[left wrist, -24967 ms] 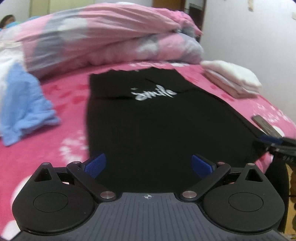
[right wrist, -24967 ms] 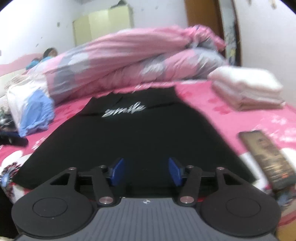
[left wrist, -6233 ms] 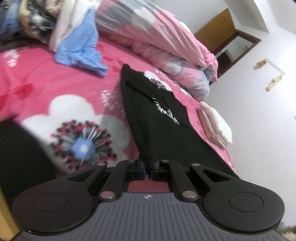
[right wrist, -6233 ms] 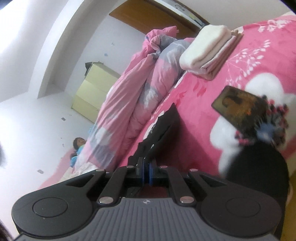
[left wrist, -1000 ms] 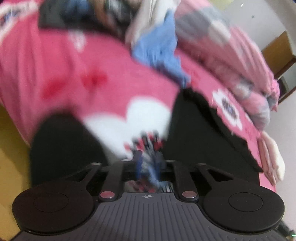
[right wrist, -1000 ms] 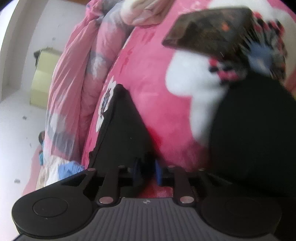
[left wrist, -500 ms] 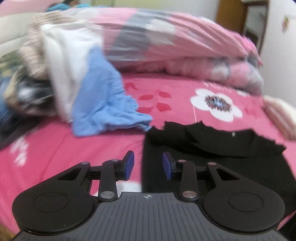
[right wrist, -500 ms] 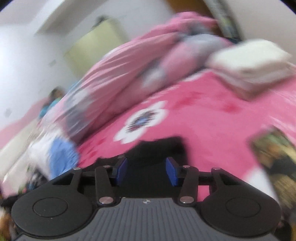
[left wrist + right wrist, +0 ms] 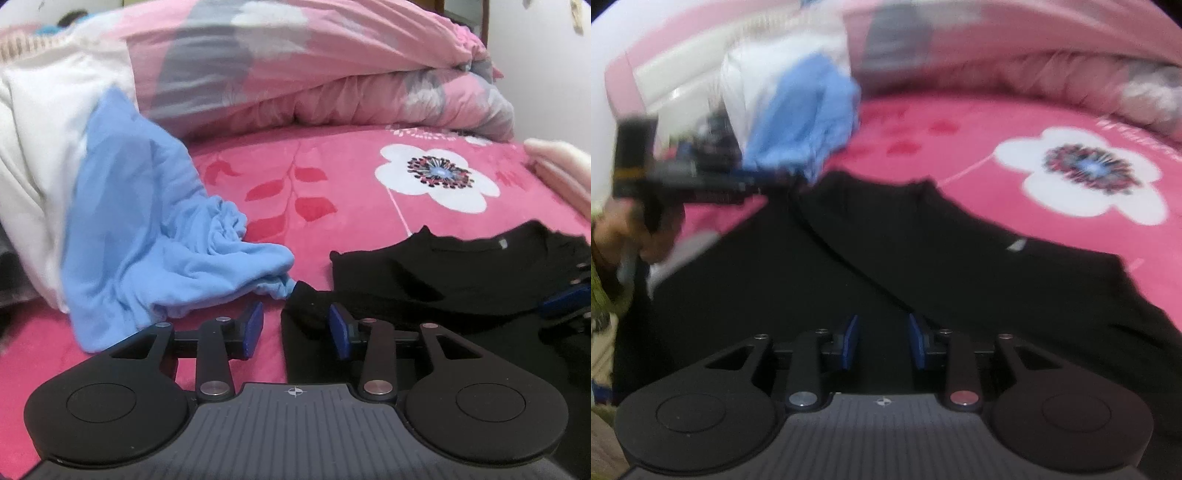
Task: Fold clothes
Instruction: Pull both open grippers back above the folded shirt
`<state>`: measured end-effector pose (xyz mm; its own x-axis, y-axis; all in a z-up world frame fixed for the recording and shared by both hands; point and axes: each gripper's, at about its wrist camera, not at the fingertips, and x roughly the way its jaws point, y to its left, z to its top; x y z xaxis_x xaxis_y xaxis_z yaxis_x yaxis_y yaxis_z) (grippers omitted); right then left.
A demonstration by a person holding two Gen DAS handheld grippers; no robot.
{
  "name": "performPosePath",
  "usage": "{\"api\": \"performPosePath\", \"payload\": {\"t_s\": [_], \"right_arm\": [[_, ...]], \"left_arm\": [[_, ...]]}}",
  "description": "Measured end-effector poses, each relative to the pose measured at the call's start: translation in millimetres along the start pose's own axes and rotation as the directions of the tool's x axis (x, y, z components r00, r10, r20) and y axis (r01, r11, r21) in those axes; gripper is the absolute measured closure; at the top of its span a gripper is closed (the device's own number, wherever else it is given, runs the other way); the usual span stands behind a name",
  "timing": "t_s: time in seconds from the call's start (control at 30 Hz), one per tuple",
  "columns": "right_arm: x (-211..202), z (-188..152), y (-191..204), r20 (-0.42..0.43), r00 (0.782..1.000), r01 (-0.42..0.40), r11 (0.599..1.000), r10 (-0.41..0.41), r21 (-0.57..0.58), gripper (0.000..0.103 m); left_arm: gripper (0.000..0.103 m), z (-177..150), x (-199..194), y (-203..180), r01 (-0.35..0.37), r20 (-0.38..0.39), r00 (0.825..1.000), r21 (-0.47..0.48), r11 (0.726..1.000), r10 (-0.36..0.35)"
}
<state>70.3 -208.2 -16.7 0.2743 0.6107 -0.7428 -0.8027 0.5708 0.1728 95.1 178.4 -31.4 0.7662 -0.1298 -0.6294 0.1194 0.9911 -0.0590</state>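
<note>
Pink flowered bedding (image 9: 332,177) covers the bed, with a rolled quilt (image 9: 332,74) at the back and a blue garment (image 9: 147,240) heaped at the left. Near the front lies the black shirt (image 9: 923,258), part folded, its collar toward the quilt. At the shirt's left corner the left gripper (image 9: 295,330) is opening, with cloth between its fingers but no pinch. Over the middle of the shirt the right gripper (image 9: 882,345) is closing, apparently on nothing yet. For a neat fold, each should take a matching edge, lift evenly and keep the cloth taut.
</note>
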Motion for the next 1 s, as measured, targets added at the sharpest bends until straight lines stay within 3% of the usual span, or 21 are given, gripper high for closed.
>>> {"api": "performPosePath", "payload": {"t_s": [0.07,0.2,0.33,0.47,0.57,0.63,0.73,0.8,0.9,1.0], "right_arm": [[9,9,-6,0.02,1.0,0.001,1.0,-0.001,0.009,0.072],[18,26,-41,0.087,0.995,0.023,0.986,-0.038,0.164,0.072],[17,24,-80,0.142,0.989,-0.011,0.923,-0.047,0.384,0.071],[-15,10,-96,0.207,0.975,-0.023,0.885,-0.084,0.465,0.07],[-58,-9,-103,0.276,0.946,0.01,0.868,-0.169,0.496,0.07],[-93,-29,-113,0.302,0.915,0.067,0.84,-0.266,0.538,0.068],[-137,-64,-131,0.275,0.872,0.166,0.771,-0.406,0.614,0.066],[-153,-82,-137,0.24,0.859,0.213,0.742,-0.452,0.636,0.066],[-157,-98,-147,0.213,0.873,0.214,0.737,-0.439,0.641,0.066],[-146,-103,-163,0.212,0.891,0.187,0.75,-0.402,0.635,0.056]], "left_arm": [[0.062,1,2,10,0.037,0.005,0.999,-0.053,0.998,-0.037],[0.055,1,8,30,0.119,0.009,0.993,-0.178,0.977,-0.119],[0.052,0,11,47,0.205,0.015,0.978,-0.28,0.938,-0.209],[0.05,-3,11,54,0.26,0.019,0.964,-0.307,0.916,-0.267],[0.05,-5,10,54,0.268,0.017,0.961,-0.295,0.917,-0.276],[0.05,-6,8,54,0.276,0.02,0.959,-0.289,0.917,-0.283],[0.049,-7,4,55,0.285,0.03,0.957,-0.287,0.914,-0.289],[0.046,-7,2,53,0.271,0.025,0.961,-0.277,0.922,-0.276],[0.045,-6,3,47,0.229,0.004,0.972,-0.245,0.942,-0.235],[0.045,-8,6,45,0.192,-0.012,0.98,-0.233,0.953,-0.2]]}}
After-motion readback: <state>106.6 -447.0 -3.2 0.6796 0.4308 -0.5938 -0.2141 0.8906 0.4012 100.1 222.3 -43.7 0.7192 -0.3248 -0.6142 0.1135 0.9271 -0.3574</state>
